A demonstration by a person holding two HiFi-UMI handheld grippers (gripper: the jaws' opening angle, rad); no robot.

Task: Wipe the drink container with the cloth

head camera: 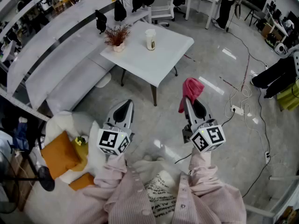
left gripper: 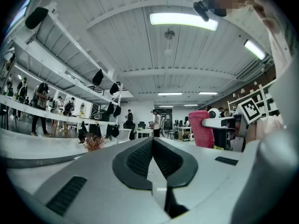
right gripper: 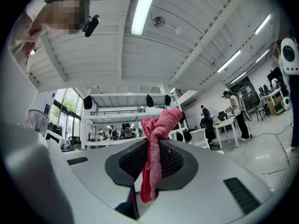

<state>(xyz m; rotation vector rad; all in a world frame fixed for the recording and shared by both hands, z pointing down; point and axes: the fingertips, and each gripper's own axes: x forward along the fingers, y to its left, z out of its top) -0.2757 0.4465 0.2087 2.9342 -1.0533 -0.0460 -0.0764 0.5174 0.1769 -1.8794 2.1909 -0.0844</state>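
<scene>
A pale drink cup with a lid (head camera: 150, 39) stands upright on the white table (head camera: 166, 55), far ahead of both grippers. My right gripper (head camera: 188, 100) is shut on a pink cloth (head camera: 190, 91), which bunches above the jaws and hangs between them (right gripper: 154, 162). My left gripper (head camera: 125, 105) is shut with nothing in it; its jaws meet at the tip (left gripper: 152, 141). Both grippers are held over the floor, short of the table. From the left gripper view the cloth (left gripper: 203, 127) shows off to the right.
A small potted dried plant (head camera: 117, 36) sits on the table's left corner. A long white bench (head camera: 70, 85) runs along the left, with an orange cushion (head camera: 60, 154) nearby. Cables and a power strip (head camera: 237, 110) lie on the floor at right. A white chair (head camera: 163, 6) stands beyond the table.
</scene>
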